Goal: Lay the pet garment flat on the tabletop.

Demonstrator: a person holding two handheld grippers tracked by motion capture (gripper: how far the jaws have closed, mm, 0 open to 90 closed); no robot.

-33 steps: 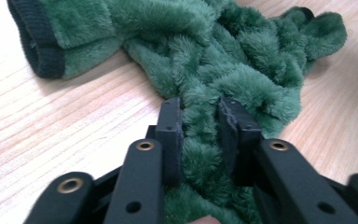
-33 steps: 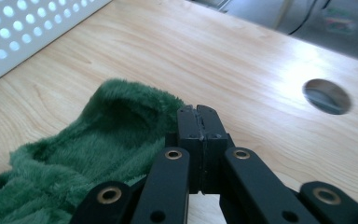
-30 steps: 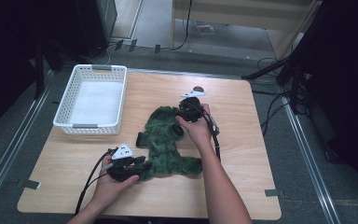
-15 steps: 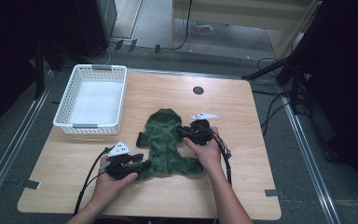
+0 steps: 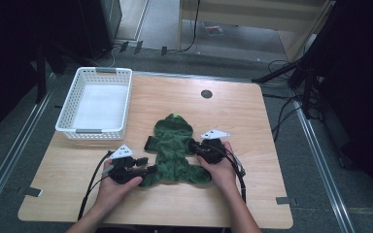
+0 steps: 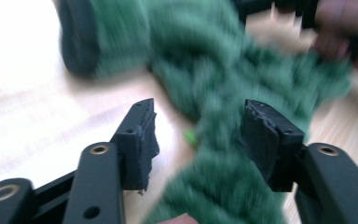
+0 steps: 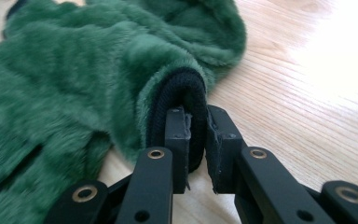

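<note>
A green fleece garment (image 5: pixel 177 151) lies spread on the wooden surface (image 5: pixel 252 121), near the person's edge and a little right of the middle, its hood pointing away from the person with a small bright green tab at the top. The right gripper (image 7: pixel 196 128) is clamped on a black ribbed cuff (image 7: pixel 182 93) at the end of the garment's sleeve, the cuff folded over and pinched between the two nearly closed jaws; in the high view this right gripper (image 5: pixel 201 148) sits against the garment's right side, held by the right hand (image 5: pixel 219 167). The left gripper (image 6: pixel 198 135) stands with its jaws wide apart, and a strip of green fleece runs up between them without either pad clearly pressing it; that view is blurred, so contact cannot be judged. In the high view the left gripper (image 5: pixel 143 171) lies at the garment's lower left corner, held by the left hand (image 5: pixel 116 182). Another dark cuff (image 5: pixel 148 143) shows on the garment's left sleeve. A white plastic basket (image 5: pixel 97 128) rests on the far left part of the surface, well apart from the garment. A dark round hole (image 5: pixel 206 93) sits near the far edge
</note>
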